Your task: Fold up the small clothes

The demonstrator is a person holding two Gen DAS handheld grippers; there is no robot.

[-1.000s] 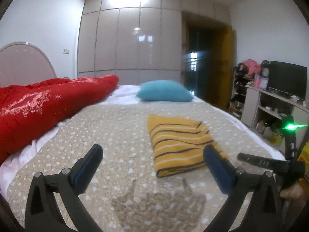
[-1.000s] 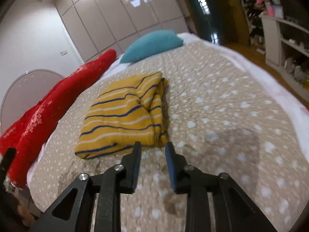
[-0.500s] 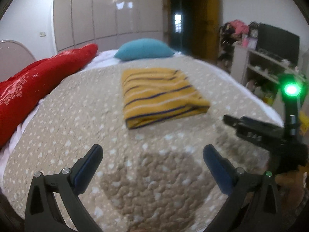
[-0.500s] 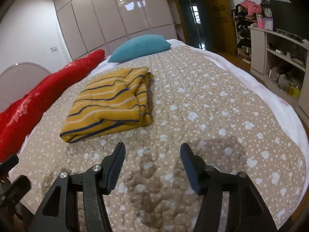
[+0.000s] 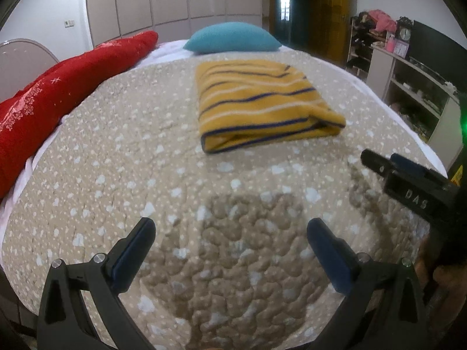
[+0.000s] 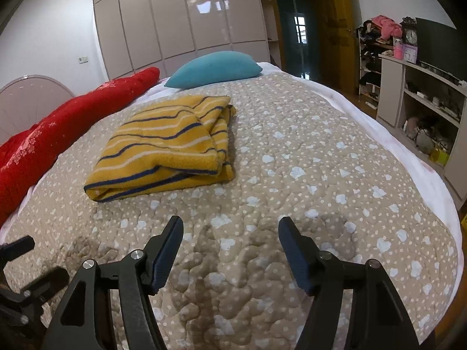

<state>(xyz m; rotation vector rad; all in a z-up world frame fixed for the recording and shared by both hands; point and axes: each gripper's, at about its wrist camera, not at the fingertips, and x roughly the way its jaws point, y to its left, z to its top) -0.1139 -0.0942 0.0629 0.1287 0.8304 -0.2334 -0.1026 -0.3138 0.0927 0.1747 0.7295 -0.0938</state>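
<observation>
A folded yellow garment with dark blue and white stripes (image 5: 262,102) (image 6: 166,145) lies on the beige spotted bedspread (image 5: 146,175) (image 6: 321,160). My left gripper (image 5: 230,233) hangs open above bare bedspread, short of the garment. My right gripper (image 6: 230,230) is also short of the garment, its jaws opening with nothing between them. In the left wrist view the right gripper (image 5: 376,159) shows at the right edge. The left gripper's fingers (image 6: 20,248) show at the lower left of the right wrist view.
A red quilt (image 5: 58,93) (image 6: 58,128) lies along the bed's left side. A teal pillow (image 5: 230,36) (image 6: 213,68) sits at the far end. Shelves with clutter (image 6: 423,110) and a dark doorway (image 6: 300,29) stand to the right, wardrobe doors (image 6: 175,20) behind.
The right gripper's jaws have spread from nearly shut to wide. The left gripper has sunk and tipped downward, so the garment sits higher in its view. Both grippers stay short of the garment.
</observation>
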